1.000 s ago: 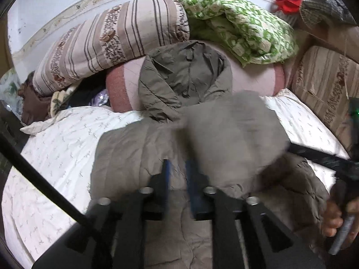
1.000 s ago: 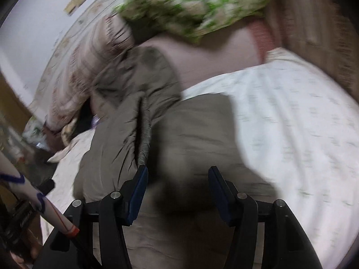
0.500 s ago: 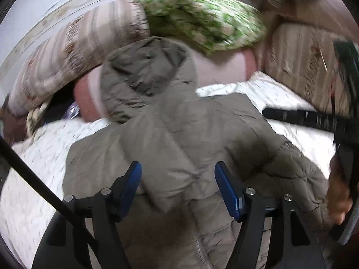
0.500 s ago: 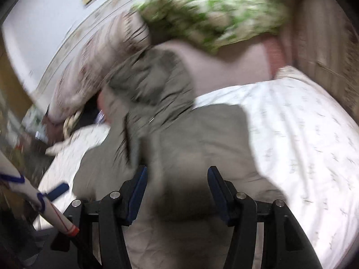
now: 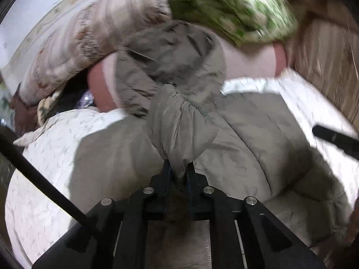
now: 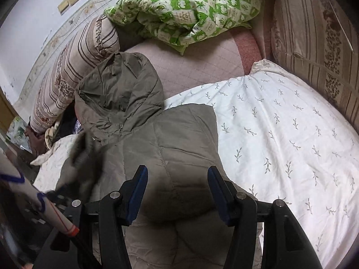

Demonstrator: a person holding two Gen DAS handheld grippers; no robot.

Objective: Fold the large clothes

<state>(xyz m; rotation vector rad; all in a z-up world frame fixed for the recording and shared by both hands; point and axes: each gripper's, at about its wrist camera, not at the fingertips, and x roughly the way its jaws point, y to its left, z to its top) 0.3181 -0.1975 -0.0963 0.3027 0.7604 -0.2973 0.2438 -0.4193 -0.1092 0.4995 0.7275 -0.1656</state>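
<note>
left wrist view: the left gripper (image 5: 178, 168) is closing its jaws on a bunched fold of the olive-grey padded hooded jacket (image 5: 235, 139), and the cloth is pinched between the blue-lined fingers. half a second ago those same fingers stood wide apart over the jacket with nothing between them; a second ago they were nearly closed. this picture is smeared by motion, more so than the one before it.

in the right wrist view, the right gripper (image 6: 177, 188) is released, its jaws parted over the jacket's near part, gripping nothing, much as in both earlier frames. that picture is now sharp where it was blurred before.

the jacket lies spread on a white bedspread printed with small grey sprigs (image 6: 280, 134), its hood (image 6: 121, 89) at the far end resting up against a pale pink quilted bolster with red ends (image 6: 197, 67). on top of the bolster sits a green-and-white patterned quilt (image 6: 184, 11). a brown-striped floral pillow (image 6: 74, 67) leans at the far left, and a like-striped cushion (image 6: 318, 44) stands along the right side. a white wall with a patterned border (image 6: 27, 18) rises behind the bed.
</note>
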